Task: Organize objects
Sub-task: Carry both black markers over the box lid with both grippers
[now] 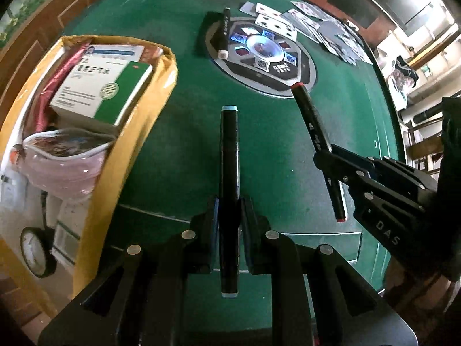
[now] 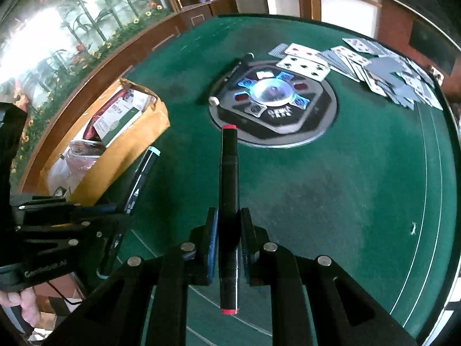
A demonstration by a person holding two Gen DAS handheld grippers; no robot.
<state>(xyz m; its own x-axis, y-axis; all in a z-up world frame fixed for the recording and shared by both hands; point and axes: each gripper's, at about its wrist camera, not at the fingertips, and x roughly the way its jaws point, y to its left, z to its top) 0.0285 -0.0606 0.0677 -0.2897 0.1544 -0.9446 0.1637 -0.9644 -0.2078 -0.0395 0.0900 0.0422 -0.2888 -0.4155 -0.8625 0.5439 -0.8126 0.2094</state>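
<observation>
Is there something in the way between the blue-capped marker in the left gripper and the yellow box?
Nothing visible. The blue-capped marker, clamped in the left gripper, has only bare green table between it and the yellow box.

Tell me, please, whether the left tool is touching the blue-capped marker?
Touching: the left wrist view shows the left tool clamped on the blue-capped marker from both sides.
</observation>
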